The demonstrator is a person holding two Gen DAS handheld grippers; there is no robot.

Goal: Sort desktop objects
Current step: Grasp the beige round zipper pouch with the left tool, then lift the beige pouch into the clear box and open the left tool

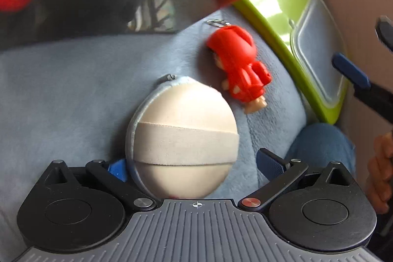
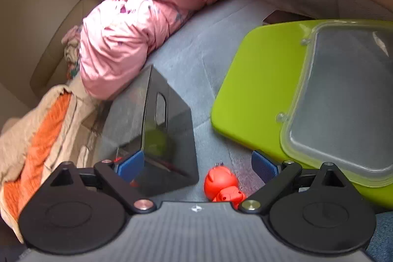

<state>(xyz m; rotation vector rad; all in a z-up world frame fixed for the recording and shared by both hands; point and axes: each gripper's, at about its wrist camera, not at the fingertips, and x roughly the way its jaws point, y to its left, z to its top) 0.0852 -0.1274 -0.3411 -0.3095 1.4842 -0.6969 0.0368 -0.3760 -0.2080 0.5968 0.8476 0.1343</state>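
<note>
Covering the surface is a blue fleece blanket (image 1: 73, 90), with a green tray (image 2: 253, 90) bearing a clear lid (image 2: 343, 102). Left gripper (image 1: 194, 165), jaws apart, straddles a round beige pouch (image 1: 184, 136). Right gripper (image 2: 199, 163) stands wide open over the red figurine keychain (image 2: 222, 184).

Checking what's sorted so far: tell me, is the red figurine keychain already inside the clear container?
No, the red figurine keychain lies on the blue blanket, beside the round puff.
</note>
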